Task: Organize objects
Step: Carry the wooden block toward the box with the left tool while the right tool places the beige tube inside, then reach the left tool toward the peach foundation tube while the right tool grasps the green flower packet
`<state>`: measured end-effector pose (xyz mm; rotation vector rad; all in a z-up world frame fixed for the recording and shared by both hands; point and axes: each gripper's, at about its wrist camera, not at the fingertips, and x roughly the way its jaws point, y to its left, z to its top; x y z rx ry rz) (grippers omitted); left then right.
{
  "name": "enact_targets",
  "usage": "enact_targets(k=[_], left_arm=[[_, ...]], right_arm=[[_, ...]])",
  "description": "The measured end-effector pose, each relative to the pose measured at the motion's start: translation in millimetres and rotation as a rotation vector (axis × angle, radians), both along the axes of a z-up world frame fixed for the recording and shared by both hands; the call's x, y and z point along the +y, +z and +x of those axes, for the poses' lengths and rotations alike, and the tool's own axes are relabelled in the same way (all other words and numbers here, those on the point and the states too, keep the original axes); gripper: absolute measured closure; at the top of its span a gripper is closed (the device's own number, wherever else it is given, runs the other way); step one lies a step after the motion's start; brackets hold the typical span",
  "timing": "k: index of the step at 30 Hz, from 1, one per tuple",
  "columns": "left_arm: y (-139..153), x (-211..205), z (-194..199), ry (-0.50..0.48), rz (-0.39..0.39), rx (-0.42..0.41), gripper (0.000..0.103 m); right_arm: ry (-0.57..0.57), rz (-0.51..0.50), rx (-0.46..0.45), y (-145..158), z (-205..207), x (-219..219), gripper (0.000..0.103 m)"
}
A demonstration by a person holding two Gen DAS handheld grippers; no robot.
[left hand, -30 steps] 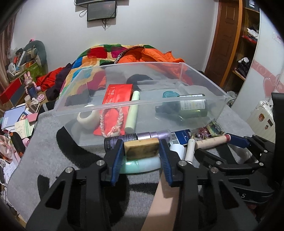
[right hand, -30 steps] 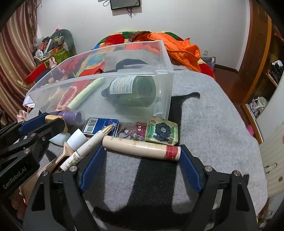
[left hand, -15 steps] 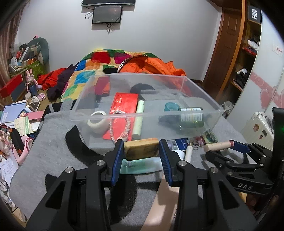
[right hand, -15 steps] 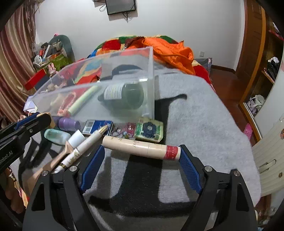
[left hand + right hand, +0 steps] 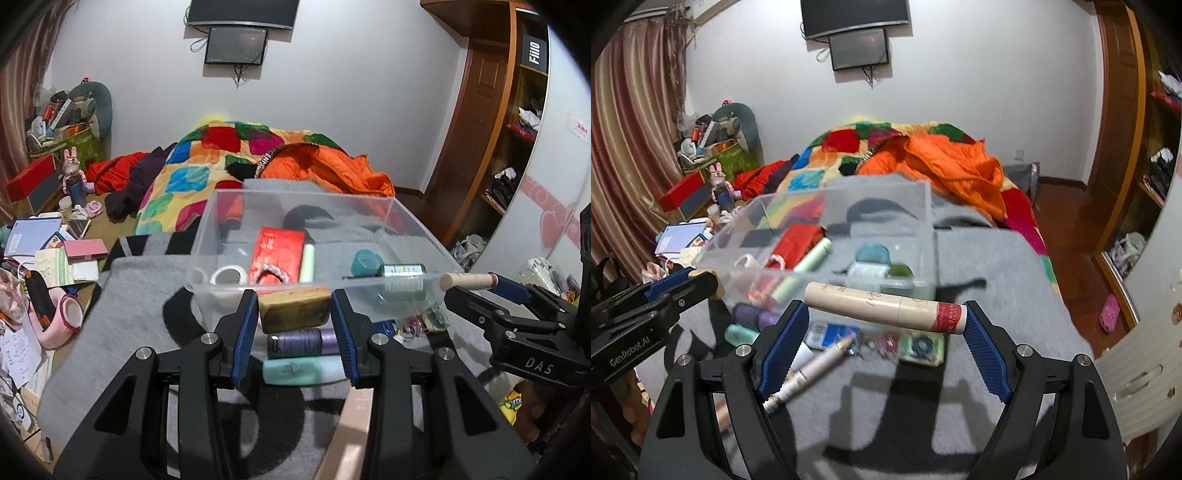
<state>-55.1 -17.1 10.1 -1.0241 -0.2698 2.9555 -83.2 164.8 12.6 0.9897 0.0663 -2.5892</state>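
Observation:
My left gripper (image 5: 294, 320) is shut on a tan rectangular block (image 5: 294, 309) and holds it in the air just before the near wall of the clear plastic bin (image 5: 417, 221). My right gripper (image 5: 884, 322) is shut on a beige tube with a red band (image 5: 886, 307), gripped end to end, raised near the bin's (image 5: 925, 206) front right corner. The bin holds a red packet (image 5: 277, 249), a pale green tube (image 5: 307, 263), a white tape roll (image 5: 228, 275), and a green bottle (image 5: 400, 271). The right gripper also shows in the left wrist view (image 5: 476, 286).
On the grey blanket (image 5: 979, 387) before the bin lie a purple tube (image 5: 301, 341), a mint case (image 5: 301, 371), a blue packet (image 5: 827, 334), a gold-tipped pen (image 5: 812, 369) and a green floral box (image 5: 921, 347). Floor clutter (image 5: 44, 258) lies left; a wardrobe (image 5: 1137, 184) stands right.
Both grippers have risen with their objects, from blanket level to about the height of the bin's rim. The items on the blanket have stayed put.

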Motion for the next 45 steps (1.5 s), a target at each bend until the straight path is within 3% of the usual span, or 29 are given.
enact_targets(k=[9,20,34,38,42,45], left_arm=[[4,-22,-13,0.035,0.018,0.006,0.063],[-3,-41,-45,0.059,0.053,-0.028,0.063],[-19,-41,-61,0.024,0.072,-0.081,0.063],[-17,-39,-57,0.024,0.056,-0.079,0.059],[-12,-38,-50,0.037,0.042,-0.066,0.046],[-10,-38,-45,0.035,0.045,-0.059,0.043]], right_arm=[[0.059,-0.017,0.009,6,-22,-30,0.022],[0.125,-0.005,-0.053,-13,-44,-65,0.022],[0.172,-0.027,-0.086,-18,-52,-79,0.022],[0.176,-0.031,-0.094,-17,-53,-77,0.02],[0.174,-0.007,-0.082,-14,-48,-76,0.02],[0.17,0.004,-0.059,-10,-42,-72,0.02]])
